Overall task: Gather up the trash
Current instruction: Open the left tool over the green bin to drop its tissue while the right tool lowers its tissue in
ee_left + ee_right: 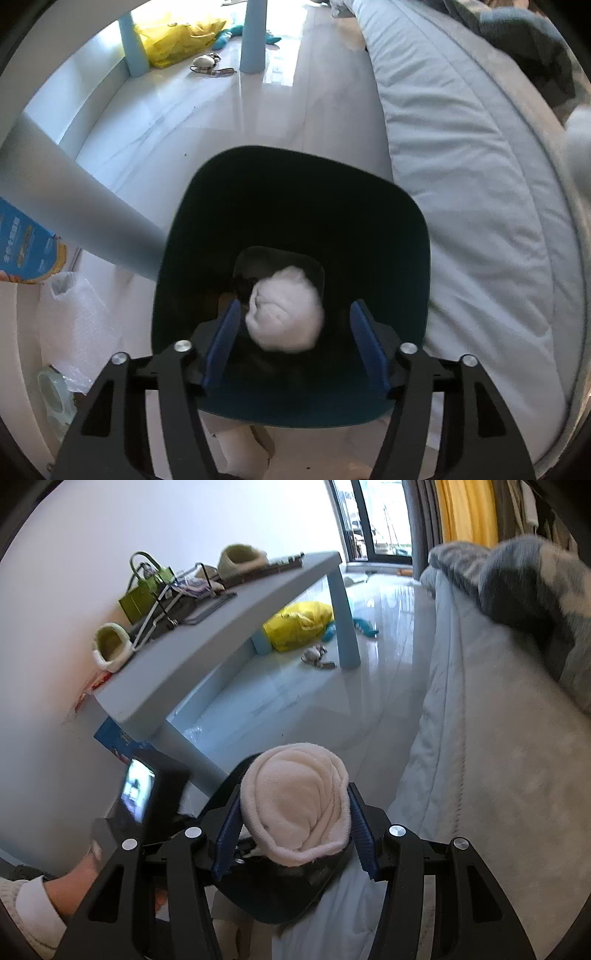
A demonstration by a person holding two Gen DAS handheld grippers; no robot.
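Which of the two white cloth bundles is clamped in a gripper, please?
The rolled bundle between the right gripper's fingers; the other bundle lies free over the dark bin.

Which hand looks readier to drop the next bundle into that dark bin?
Probably the right. The right gripper clamps a rolled white cloth near the bin; the left gripper is open above it, cloth released.

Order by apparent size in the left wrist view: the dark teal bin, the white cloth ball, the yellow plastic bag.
1. Dark teal bin, largest.
2. White cloth ball.
3. Yellow plastic bag, though it lies much farther away, so its true size is unsure.
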